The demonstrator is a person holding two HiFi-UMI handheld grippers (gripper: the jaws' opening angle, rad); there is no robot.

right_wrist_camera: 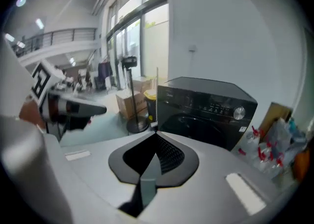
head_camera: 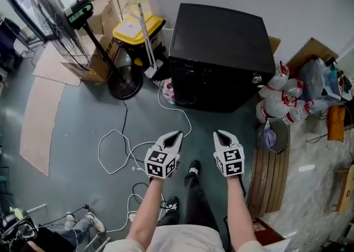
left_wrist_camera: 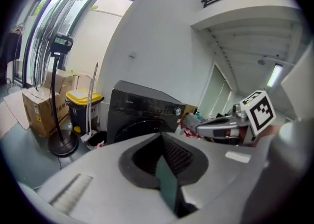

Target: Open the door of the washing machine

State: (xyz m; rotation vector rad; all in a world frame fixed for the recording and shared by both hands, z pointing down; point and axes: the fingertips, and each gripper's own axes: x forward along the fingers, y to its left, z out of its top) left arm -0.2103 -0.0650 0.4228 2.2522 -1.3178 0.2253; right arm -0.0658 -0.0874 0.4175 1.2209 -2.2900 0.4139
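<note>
Left gripper (head_camera: 176, 134): clenched, empty | right gripper (head_camera: 218, 133): clenched, empty | washing machine (head_camera: 221, 52): on floor straight ahead, well apart | door (right_wrist_camera: 206, 126): shut, front-facing toward both | nearer, by judgement: right gripper, slightly

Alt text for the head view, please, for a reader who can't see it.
Seen from above, the left gripper and right gripper, both shut and empty, are held out toward a black washing machine against a white wall, short of touching it. A white cable loops across the floor; a standing fan and yellow-lidded bin stand left of the machine.
</note>
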